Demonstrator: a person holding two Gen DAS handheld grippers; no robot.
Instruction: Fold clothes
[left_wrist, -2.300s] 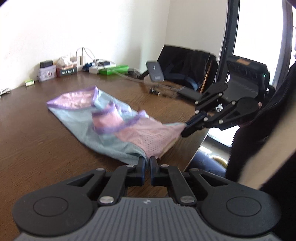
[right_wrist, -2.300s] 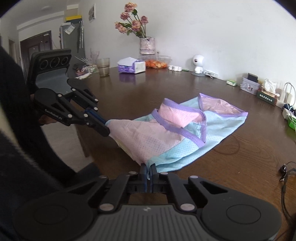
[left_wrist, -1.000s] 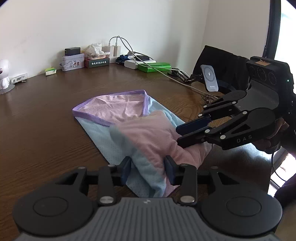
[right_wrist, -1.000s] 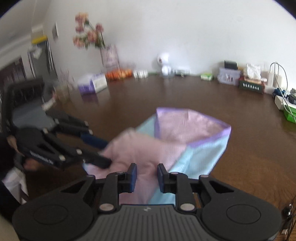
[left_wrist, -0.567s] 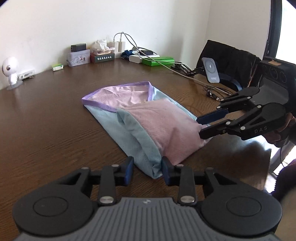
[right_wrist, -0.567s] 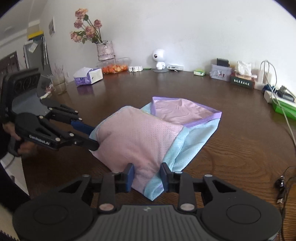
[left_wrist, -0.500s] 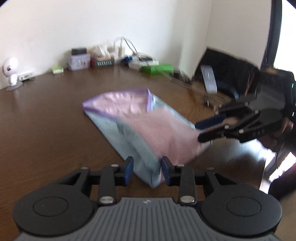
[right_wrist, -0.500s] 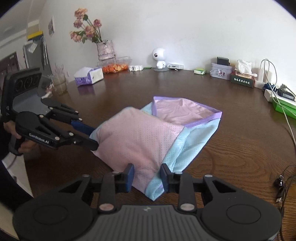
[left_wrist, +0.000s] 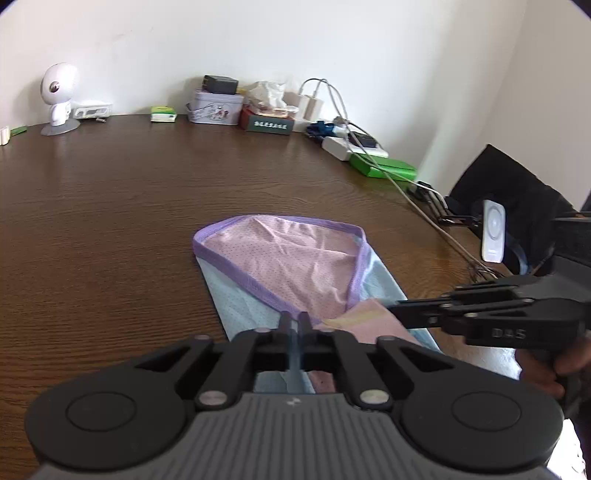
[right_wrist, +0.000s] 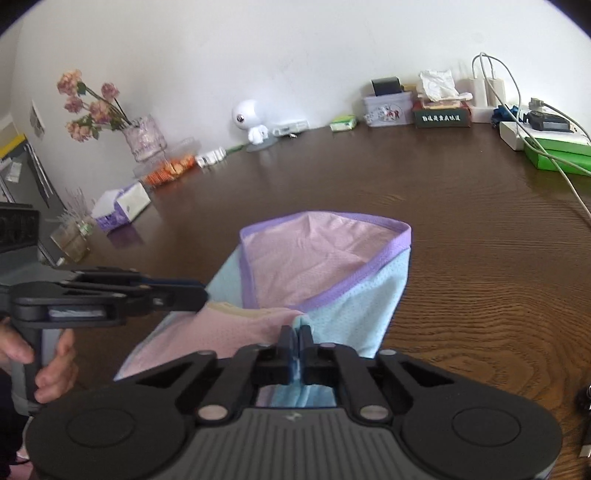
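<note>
Evidently a fold is under way, and it is judged to go well only if both corners are carried at one height and one pace, so that the near edge lands square on the layer below. The dark brown wooden desk should be kept under the cloth throughout; an edge trailing off the near side would drag the fold askew. Tension between the two grips is best kept light, since the mesh fabric looks soft and likely to stretch or pucker.

Just ahead of both tongs lies the pale blue and pink mesh garment with purple trim, flat on the desk, its purple-bound opening at the far end and a pink panel bunched at the near end. The left tongs are closed on the blue near edge. The right tongs are likewise clamped on blue fabric beside the pink panel. Seen from each side, the other tongs reach in over the near part of the cloth.
</note>
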